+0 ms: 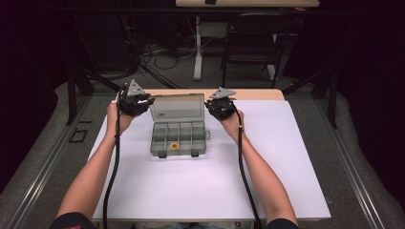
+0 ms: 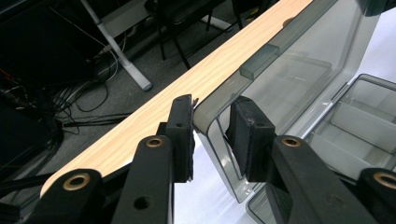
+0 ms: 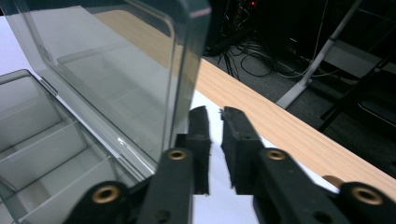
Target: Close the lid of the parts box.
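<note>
Clear smoky-grey plastic organizer box point(image 1: 179, 138) sits mid-table on the white sheet point(image 1: 286, 157), lid point(image 1: 177, 107) standing open at the far side. Lid is see-through with rounded corners and a moulded latch tab; its far edge is cut off in both gripper views. Base has dividers, about four compartments across the far row; the near row is hard to count. One small yellow ring point(image 1: 174, 146) lies in a near-row compartment, too small to identify. Two dark latches on the near edge.

Left gripper point(image 2: 212, 135) is at the lid's left corner, jaws spread with the corner edge between them; the left pad point(image 2: 183, 135) is close to the plastic, the right one has a gap, contact not certain. Right gripper point(image 3: 215, 144) is just right of the lid's right edge, jaws nearly pressed together with a thin slit, gripping nothing; whether its left pad touches the lid cannot be told. Pads are black foam, frayed at the edges.

Wood table edge point(image 1: 258, 93) shows beyond the sheet. Two forearms come in from the near side; two cables trail.
</note>
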`<state>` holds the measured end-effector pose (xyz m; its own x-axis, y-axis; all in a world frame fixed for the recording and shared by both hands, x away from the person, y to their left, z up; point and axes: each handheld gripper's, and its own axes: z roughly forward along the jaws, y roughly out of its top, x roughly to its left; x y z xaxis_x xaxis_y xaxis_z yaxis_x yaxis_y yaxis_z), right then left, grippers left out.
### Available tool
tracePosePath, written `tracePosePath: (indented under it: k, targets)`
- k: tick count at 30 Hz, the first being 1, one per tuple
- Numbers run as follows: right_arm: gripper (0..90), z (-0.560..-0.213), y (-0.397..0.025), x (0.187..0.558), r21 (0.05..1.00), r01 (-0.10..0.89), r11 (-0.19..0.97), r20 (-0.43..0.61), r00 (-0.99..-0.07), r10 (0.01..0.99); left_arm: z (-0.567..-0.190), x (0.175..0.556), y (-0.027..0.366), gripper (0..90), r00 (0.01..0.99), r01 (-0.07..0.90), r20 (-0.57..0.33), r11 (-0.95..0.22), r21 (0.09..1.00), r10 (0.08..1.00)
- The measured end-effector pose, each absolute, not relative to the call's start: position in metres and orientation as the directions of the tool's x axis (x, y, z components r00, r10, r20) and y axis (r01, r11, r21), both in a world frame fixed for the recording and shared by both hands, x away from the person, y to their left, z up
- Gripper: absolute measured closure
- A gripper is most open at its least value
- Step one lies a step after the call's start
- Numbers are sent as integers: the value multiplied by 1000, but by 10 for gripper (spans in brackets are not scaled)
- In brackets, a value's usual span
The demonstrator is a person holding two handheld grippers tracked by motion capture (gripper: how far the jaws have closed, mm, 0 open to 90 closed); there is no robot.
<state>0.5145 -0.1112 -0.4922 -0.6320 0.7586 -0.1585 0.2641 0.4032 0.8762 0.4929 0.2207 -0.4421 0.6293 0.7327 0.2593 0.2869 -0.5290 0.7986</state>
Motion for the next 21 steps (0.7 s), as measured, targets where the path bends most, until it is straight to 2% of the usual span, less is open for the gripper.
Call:
tracePosePath:
  k: [6,11,14,16,21]
  targets:
    - [476,-482,-118,512,852,280,442,-185,-630,754,-442,493,222,714,635,283,260,-532,798,727]
    - [218,-474,-120,511,833,305,462,-166,-658,734,-442,492,222,715,641,279,263,-539,795,721]
    - [129,-469,-117,510,819,301,489,-180,-674,717,-441,490,222,716,644,277,266,-543,793,718]
    - [23,-467,-114,510,806,314,501,-174,-684,708,-442,489,222,715,644,273,271,-546,792,716]
    - [0,-459,-106,513,790,317,525,-182,-696,694,-441,487,222,715,649,273,274,-553,787,710]
